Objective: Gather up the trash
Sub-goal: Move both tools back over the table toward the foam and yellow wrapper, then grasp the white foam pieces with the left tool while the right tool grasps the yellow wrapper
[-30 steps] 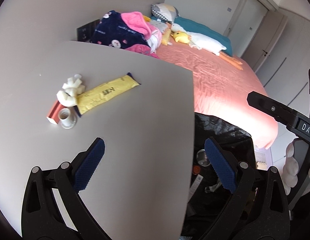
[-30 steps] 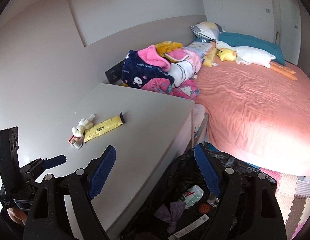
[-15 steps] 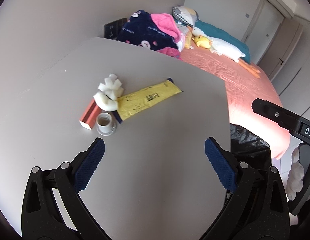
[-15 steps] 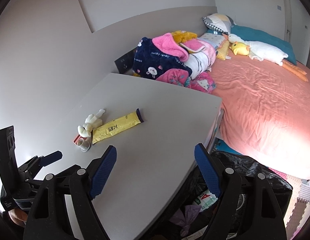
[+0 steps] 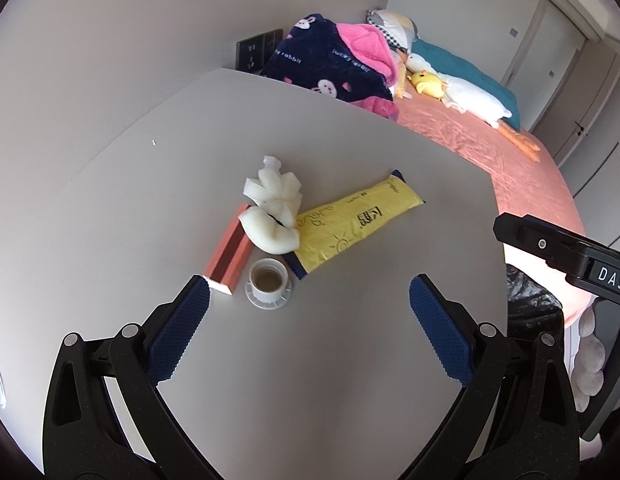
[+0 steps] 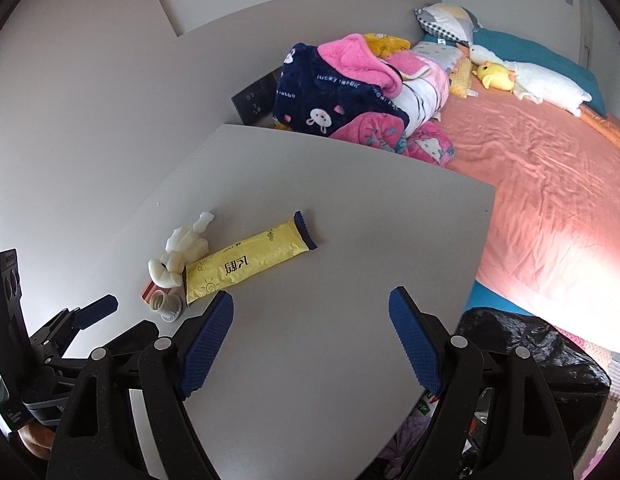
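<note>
Shift since a second ago: both cameras have been swung away from the black trash bag toward the grey table; the litter cluster is now seen larger and nearer the middle of the left wrist view.

Left gripper: held released, jaws spread wide, nothing between the blue pads; it is poised just short of the cluster.

Right gripper: likewise released and empty, held further back above the near right part of the table, beside the bag.

Trash location: a small heap is seen on the left half of the table, namely a yellow wrapper, white foam scraps, a white cap and a copper-coloured box, all touching or just beside one another.

Direction from left gripper: the cap lies straight ahead, slightly left of centre, nearest of all; the box end is just beside the left pad.

Long axis: the wrapper runs diagonally, near-left to far-right; the box runs near to far, roughly along the fingers.

Nearer hand: the left, clearly; the right is well apart from the heap.

Judgement: a short forward reach by the left gripper is called for, the cap being the likeliest first pick; the wrapper would need the jaws turned across its length.
</note>
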{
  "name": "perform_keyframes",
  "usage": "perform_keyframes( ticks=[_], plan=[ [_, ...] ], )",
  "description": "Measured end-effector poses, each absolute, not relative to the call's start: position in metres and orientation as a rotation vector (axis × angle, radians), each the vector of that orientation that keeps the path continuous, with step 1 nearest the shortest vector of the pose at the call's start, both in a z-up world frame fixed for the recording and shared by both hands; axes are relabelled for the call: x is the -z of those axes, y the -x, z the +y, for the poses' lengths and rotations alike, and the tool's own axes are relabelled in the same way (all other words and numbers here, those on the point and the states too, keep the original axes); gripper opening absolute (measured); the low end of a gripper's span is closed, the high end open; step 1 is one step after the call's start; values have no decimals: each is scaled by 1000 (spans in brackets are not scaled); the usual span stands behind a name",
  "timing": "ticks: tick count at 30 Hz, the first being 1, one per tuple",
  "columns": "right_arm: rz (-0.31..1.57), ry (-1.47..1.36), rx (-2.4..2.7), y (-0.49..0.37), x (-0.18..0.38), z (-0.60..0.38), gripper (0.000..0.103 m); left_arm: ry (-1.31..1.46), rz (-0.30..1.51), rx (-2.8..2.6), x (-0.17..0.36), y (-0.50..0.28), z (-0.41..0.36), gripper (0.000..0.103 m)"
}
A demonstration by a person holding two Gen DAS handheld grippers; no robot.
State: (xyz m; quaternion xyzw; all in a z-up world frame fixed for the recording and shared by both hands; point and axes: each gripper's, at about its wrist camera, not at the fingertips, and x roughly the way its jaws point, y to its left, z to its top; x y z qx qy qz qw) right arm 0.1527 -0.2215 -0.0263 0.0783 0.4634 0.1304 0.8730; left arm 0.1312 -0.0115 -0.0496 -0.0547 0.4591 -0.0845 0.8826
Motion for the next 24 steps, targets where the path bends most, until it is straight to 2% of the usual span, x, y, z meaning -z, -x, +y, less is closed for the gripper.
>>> perform_keyframes(
  ticks=[14,24],
  plan=[
    [1095,-257,-248,-196,57,-196,81,85,967,150,61,-175,0,96],
    [1191,-348,-227,-224,77,-178,68,61,999,147,76,-200,4,94]
  ],
)
